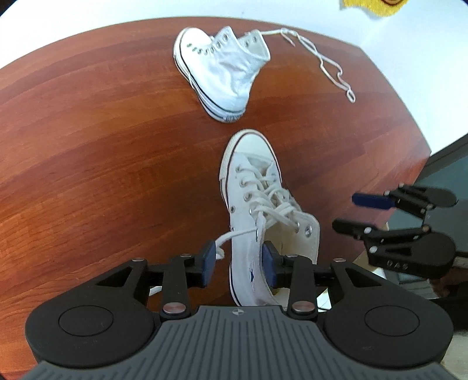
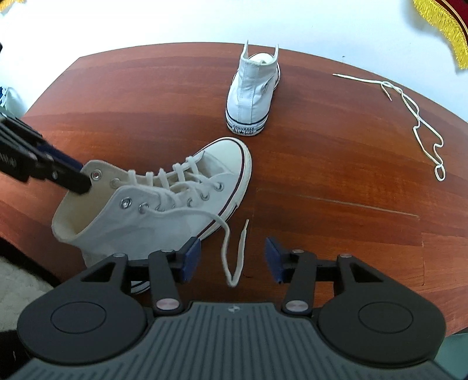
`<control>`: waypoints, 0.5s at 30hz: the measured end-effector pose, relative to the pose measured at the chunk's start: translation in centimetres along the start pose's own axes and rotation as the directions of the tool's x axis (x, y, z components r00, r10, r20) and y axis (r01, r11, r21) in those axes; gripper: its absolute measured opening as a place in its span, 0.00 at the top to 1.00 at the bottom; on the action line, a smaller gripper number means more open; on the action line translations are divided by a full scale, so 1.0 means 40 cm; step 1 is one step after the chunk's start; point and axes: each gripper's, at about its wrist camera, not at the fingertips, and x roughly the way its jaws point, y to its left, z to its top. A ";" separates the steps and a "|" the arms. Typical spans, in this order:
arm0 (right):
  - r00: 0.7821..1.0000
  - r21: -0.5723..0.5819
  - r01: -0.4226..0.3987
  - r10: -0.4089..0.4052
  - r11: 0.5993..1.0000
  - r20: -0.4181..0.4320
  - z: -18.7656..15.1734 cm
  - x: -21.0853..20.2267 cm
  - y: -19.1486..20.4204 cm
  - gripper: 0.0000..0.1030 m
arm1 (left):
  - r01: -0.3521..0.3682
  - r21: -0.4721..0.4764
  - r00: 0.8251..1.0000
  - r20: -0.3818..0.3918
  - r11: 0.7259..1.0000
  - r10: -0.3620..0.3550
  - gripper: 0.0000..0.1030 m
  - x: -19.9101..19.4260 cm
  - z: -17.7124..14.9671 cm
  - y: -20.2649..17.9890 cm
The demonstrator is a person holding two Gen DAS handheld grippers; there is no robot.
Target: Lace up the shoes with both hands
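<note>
Left gripper (image 1: pixel 239 261) straddles the laced shoe's (image 1: pixel 257 187) collar, grip uncertain – only the right wrist view shows right gripper (image 2: pixel 232 260) released, lace end (image 2: pixel 234 254) lying between

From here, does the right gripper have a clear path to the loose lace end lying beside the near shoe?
Probably yes: the white lace end lies on bare wooden table between the open right gripper fingers, nothing covering it.

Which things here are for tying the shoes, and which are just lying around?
For the job: laced high-top sneaker, its loose lace end, unlaced high-top sneaker, spare shoelace, left gripper, right gripper.

Lying about: yellow fringed cloth.
</note>
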 end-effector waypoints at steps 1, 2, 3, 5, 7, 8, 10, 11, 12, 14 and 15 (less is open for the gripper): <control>1.000 0.000 0.002 -0.002 1.000 -0.003 -0.002 0.000 0.000 0.52 | 0.002 -0.009 1.000 0.005 1.000 -0.002 0.64 -0.006 0.000 0.004; 1.000 0.000 0.005 -0.005 1.000 -0.006 -0.003 0.001 0.000 0.52 | 0.003 -0.018 1.000 0.011 1.000 -0.003 0.64 -0.012 0.000 0.009; 1.000 0.000 0.006 -0.006 1.000 -0.010 -0.003 0.003 0.000 0.52 | 0.006 -0.029 1.000 0.019 1.000 -0.005 0.64 -0.019 0.000 0.014; 1.000 -0.003 0.011 -0.011 1.000 -0.011 -0.003 0.002 -0.001 0.51 | -0.004 -0.042 1.000 0.030 0.999 0.006 0.64 -0.027 0.000 0.022; 1.000 -0.007 0.013 -0.013 1.000 -0.012 -0.001 0.002 -0.001 0.51 | -0.017 -0.059 0.999 0.040 0.998 0.020 0.64 -0.035 0.000 0.034; 1.000 -0.009 0.014 -0.014 1.000 -0.013 -0.001 0.002 -0.001 0.51 | -0.018 -0.073 0.999 0.044 0.997 0.021 0.64 -0.038 0.001 0.044; 1.000 -0.012 0.018 -0.018 1.000 -0.015 -0.001 0.003 0.000 0.51 | -0.024 -0.088 0.999 0.038 0.996 0.028 0.64 -0.037 0.000 0.058; 1.000 -0.014 0.019 -0.019 1.000 -0.016 -0.001 0.004 0.001 0.51 | -0.039 -0.100 0.999 0.030 0.994 0.042 0.64 -0.032 -0.004 0.069; 1.000 -0.015 0.019 -0.019 1.000 -0.017 -0.001 0.005 0.001 0.51 | -0.052 -0.109 0.998 0.020 0.993 0.054 0.64 -0.026 -0.009 0.078; 1.000 -0.016 0.019 -0.019 1.000 -0.019 0.000 0.006 0.002 0.51 | -0.074 -0.123 0.997 -0.002 0.990 0.074 0.64 -0.012 -0.020 0.092; 1.000 -0.018 0.020 -0.020 1.000 -0.020 -0.001 0.007 0.002 0.51 | -0.079 -0.127 0.997 -0.008 0.989 0.079 0.64 -0.009 -0.023 0.097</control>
